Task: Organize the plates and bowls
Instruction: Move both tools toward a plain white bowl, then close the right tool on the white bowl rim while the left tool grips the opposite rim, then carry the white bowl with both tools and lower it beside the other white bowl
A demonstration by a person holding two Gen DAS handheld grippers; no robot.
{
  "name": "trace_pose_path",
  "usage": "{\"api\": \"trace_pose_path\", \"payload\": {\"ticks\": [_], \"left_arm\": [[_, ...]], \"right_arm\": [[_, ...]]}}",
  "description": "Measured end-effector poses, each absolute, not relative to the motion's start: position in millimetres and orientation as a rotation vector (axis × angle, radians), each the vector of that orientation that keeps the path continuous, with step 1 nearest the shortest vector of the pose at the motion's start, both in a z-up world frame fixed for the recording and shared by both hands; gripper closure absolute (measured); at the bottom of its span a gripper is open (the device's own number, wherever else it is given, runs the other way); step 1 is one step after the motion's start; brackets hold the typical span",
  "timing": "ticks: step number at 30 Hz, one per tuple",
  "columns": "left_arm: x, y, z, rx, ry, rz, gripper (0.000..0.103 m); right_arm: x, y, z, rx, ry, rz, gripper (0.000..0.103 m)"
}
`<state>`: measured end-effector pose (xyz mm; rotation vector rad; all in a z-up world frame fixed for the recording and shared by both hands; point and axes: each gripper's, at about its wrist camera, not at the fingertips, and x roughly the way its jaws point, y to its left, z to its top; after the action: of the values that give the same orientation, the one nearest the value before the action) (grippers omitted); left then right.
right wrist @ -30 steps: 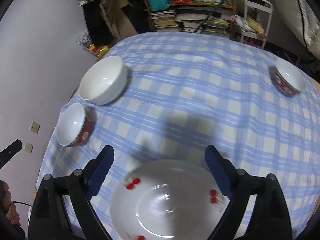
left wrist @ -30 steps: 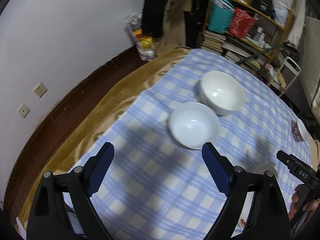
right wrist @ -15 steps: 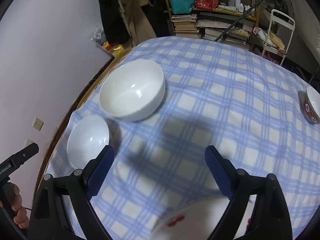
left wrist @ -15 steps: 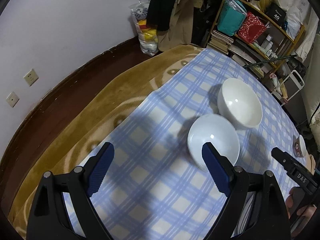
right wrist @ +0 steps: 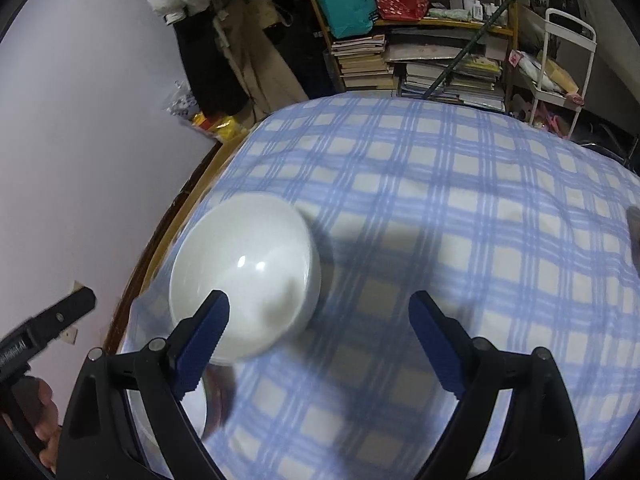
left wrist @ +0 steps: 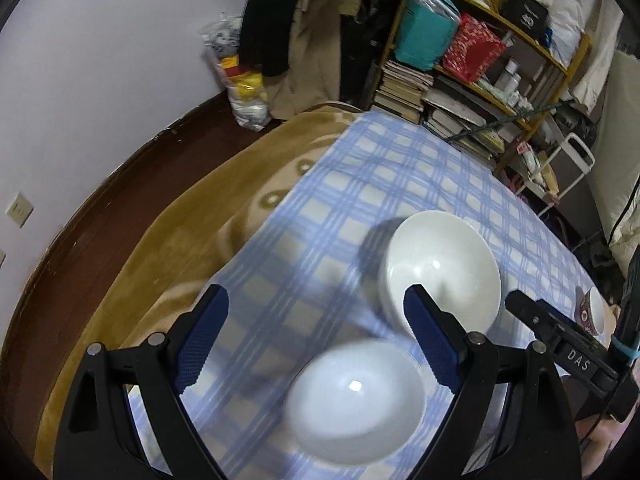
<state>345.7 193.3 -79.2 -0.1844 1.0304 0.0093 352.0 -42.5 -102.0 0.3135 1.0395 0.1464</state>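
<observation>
A large white bowl stands on the blue checked cloth; it also shows in the right wrist view. A smaller bowl, white inside, sits just in front of it, between the fingers of my left gripper, which is open and above it. My right gripper is open and empty above the cloth, with the large bowl by its left finger. The small bowl's edge peeks out behind that finger. A small red-patterned bowl stands far right.
The table's left edge drops to a tan blanket and dark floor beside a white wall. Cluttered shelves with books, a bag of items and a white cart stand beyond the far end of the table.
Both grippers moved forward and left along the table. The small bowl now lies between my left fingers. The cherry plate has dropped out of the right wrist view.
</observation>
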Motion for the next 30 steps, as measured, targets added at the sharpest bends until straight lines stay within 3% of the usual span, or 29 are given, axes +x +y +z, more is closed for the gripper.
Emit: {"api": "trace_pose_path", "payload": {"ticks": [5, 8, 10, 12, 14, 30], "left_arm": [[369.8, 174.8, -98.5, -0.198, 1.074, -0.034, 0.016], [379.5, 163.6, -107.6, -0.190, 1.084, -0.060, 0.025], [385.8, 157.3, -112.2, -0.173, 1.094, -0.072, 0.038], [392.8, 152.3, -117.8, -0.182, 1.109, -0.115, 0.072], [399.1, 150.4, -122.6, -0.222, 1.128, -0.153, 0.094], [391.9, 131.8, -123.5, -0.162, 1.155, -0.073, 0.096]], "right_arm": [[372.6, -48.5, -116.0, 0.386, 1.078, 0.137, 0.041], [378.8, -50.5, -126.0, 0.427, 1.107, 0.165, 0.048], [382.4, -50.1, -133.7, 0.456, 1.134, 0.182, 0.056], [384.5, -47.8, -137.3, 0.448, 1.147, 0.192, 0.076], [386.6, -43.9, -140.8, 0.438, 1.167, 0.206, 0.089], [363.2, -41.7, -128.9, 0.428, 1.136, 0.159, 0.092]]}}
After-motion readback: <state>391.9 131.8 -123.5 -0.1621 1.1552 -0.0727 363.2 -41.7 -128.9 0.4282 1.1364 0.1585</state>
